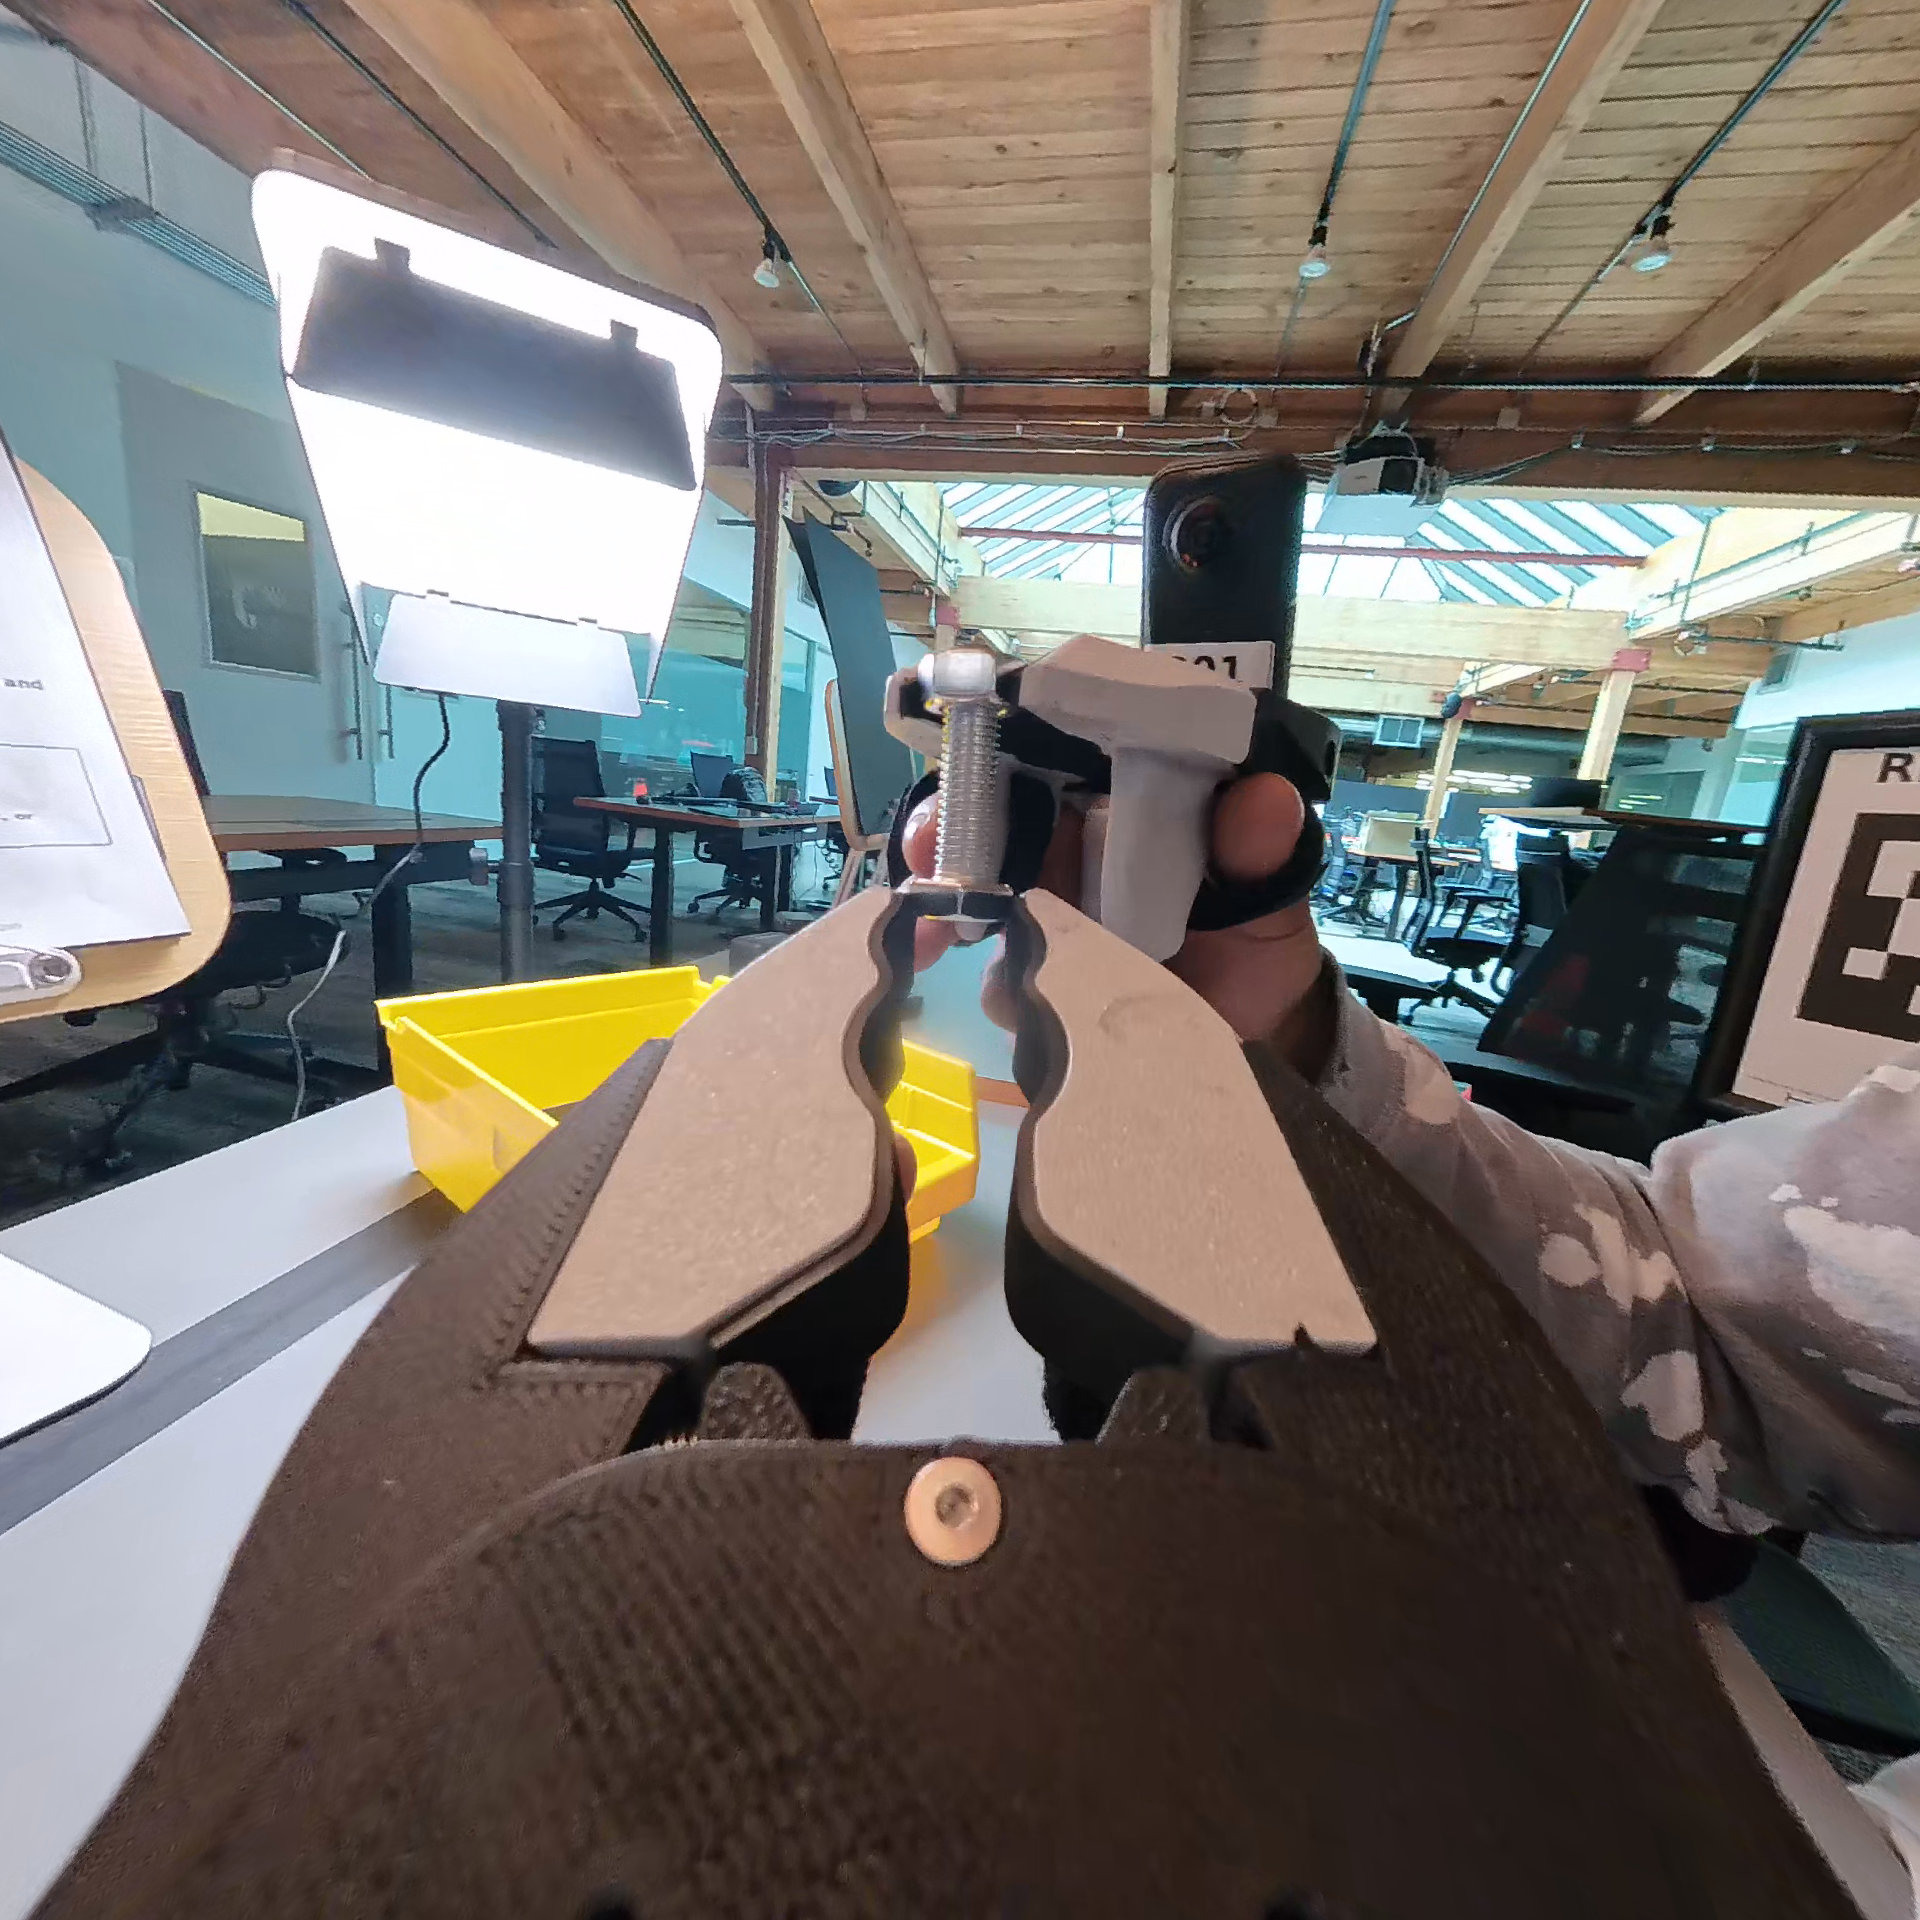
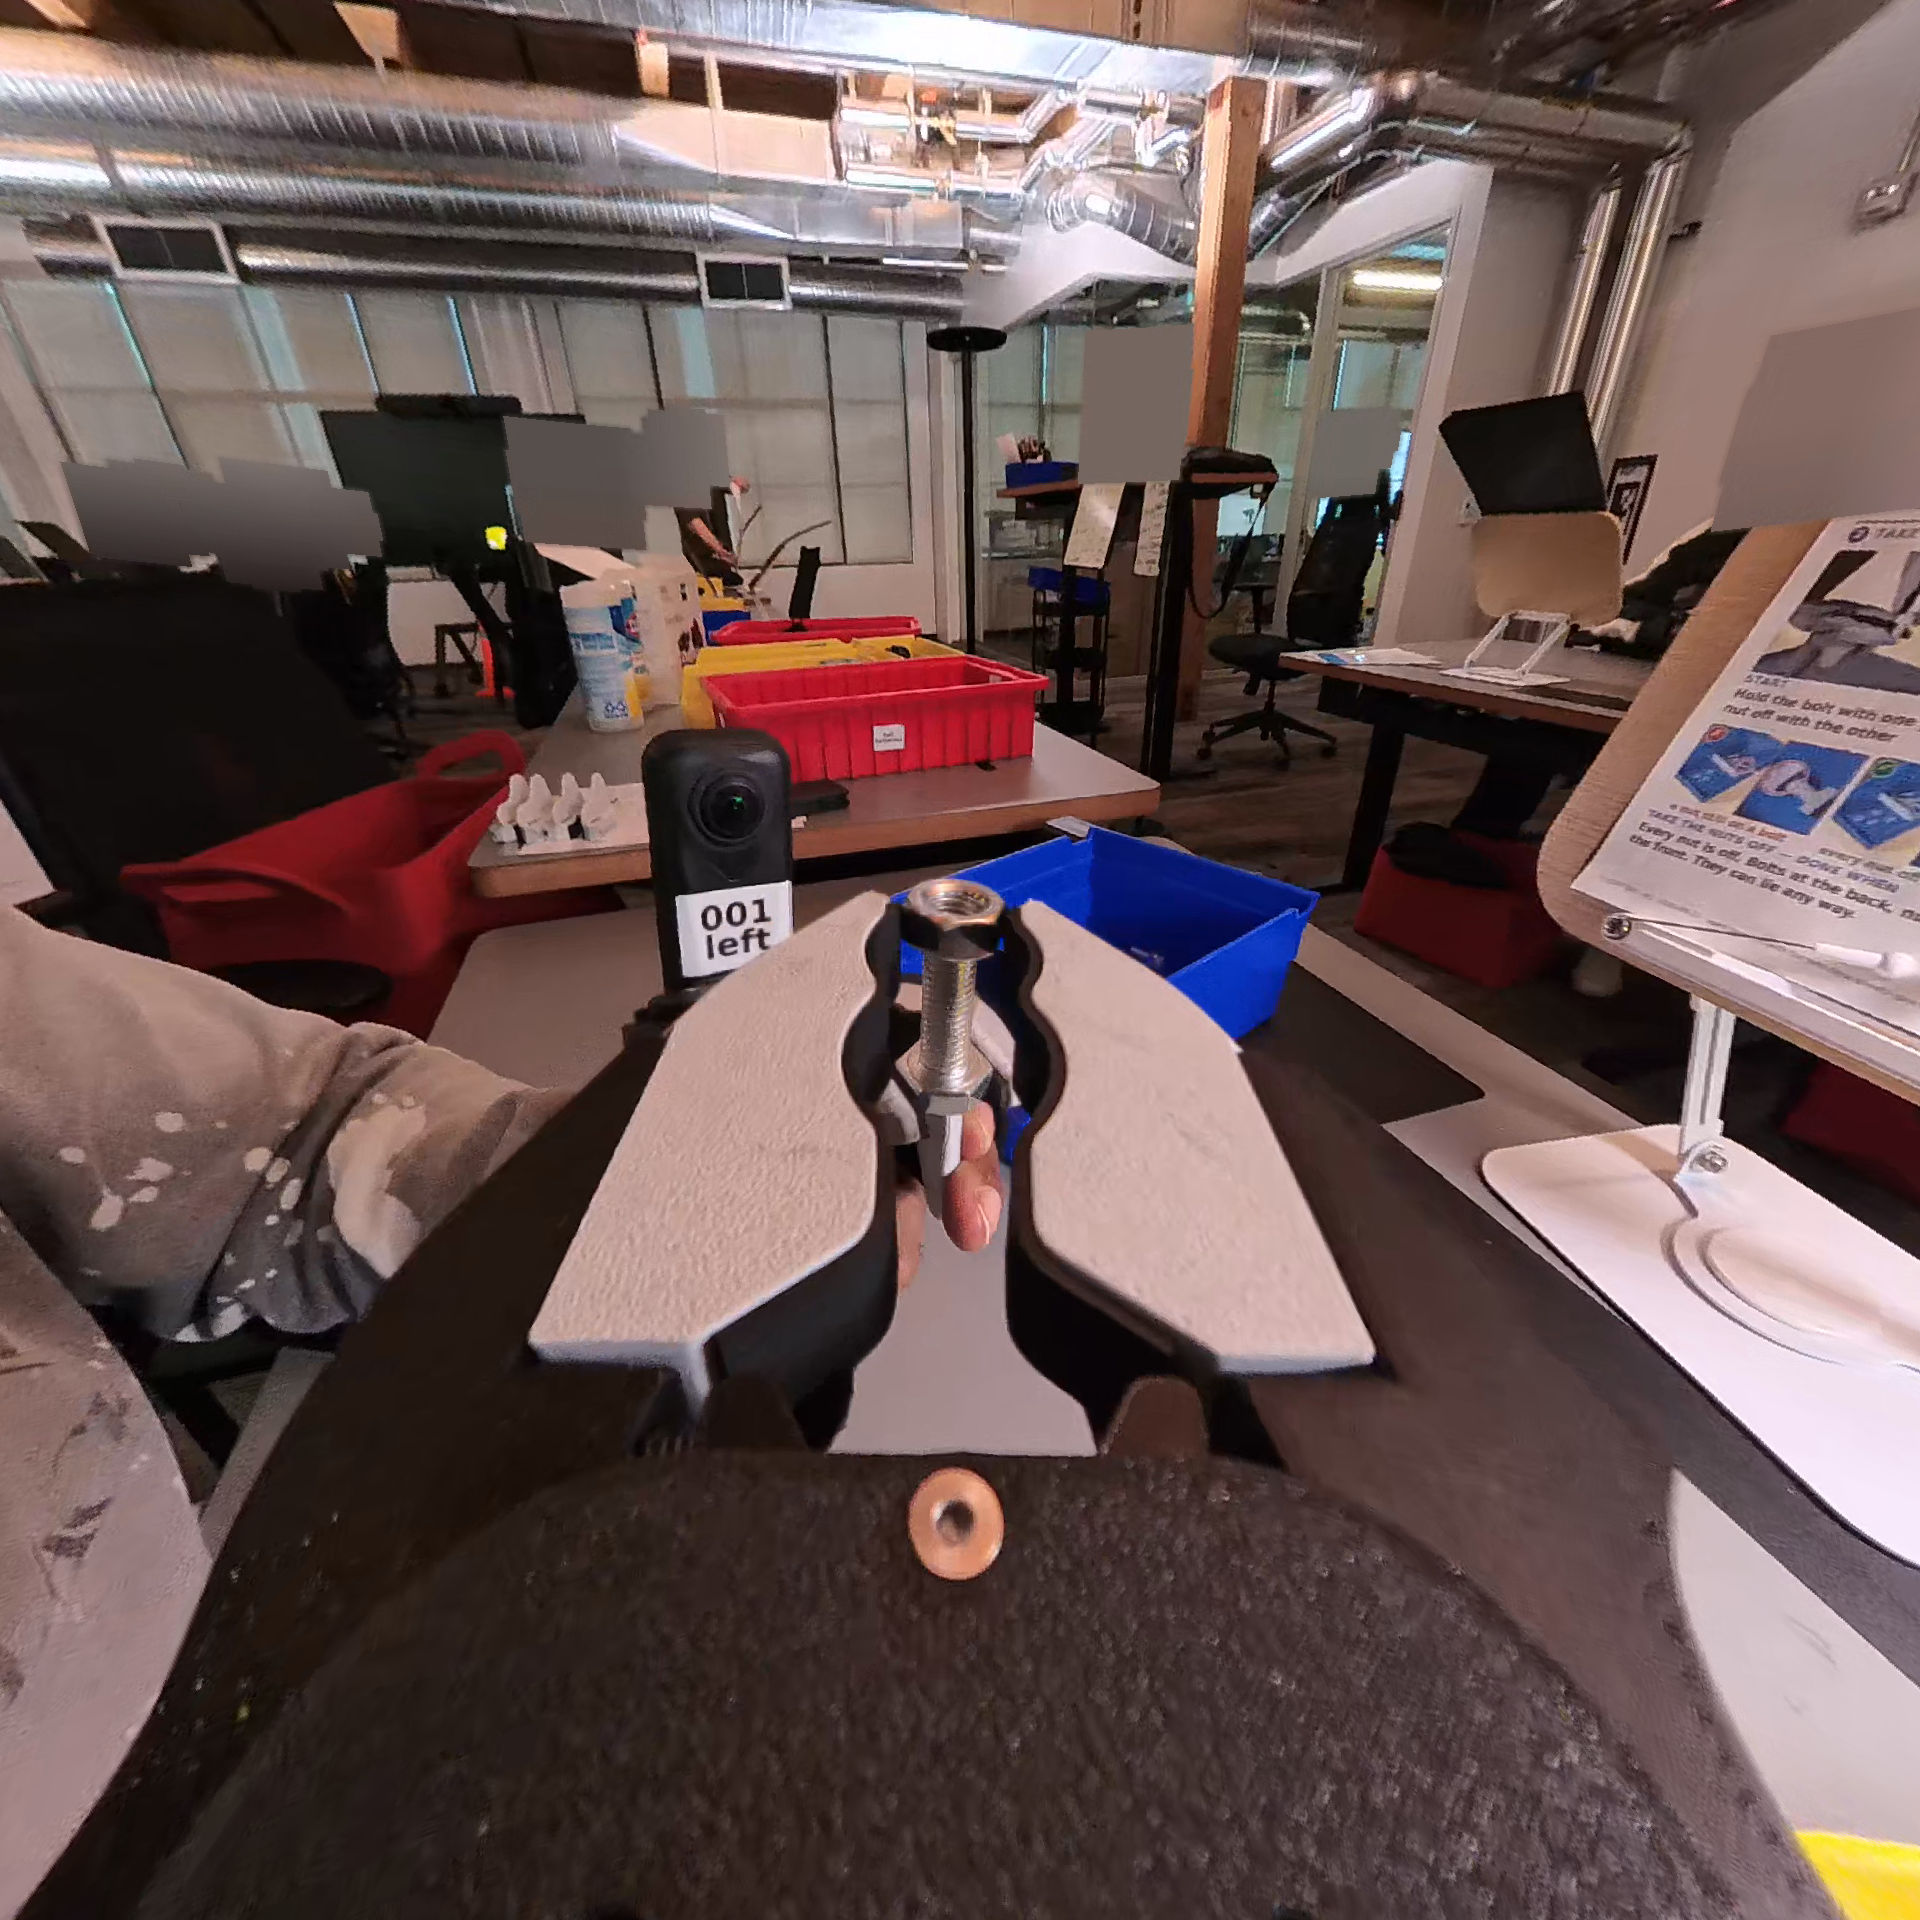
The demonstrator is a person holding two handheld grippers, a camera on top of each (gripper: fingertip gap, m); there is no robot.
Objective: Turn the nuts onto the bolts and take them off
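- A white label with printed characters is fixed to the black camera (image 2: 717,810).
- An instruction sheet (image 2: 1808,727) with headings, pictures and lines of print is carried on a wooden stand.
- A sheet of paper (image 1: 62,748) with faint print is clipped to a wooden board.
- A black-and-white coded marker sign (image 1: 1860,904) bears a large letter.
- A small label is stuck on the red bin (image 2: 873,707); it is too small to be read.

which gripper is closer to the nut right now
Right. The right gripper is clamped on the nut at the bolt's threaded end. The left gripper grips the bolt's head, at the opposite end of the shank.
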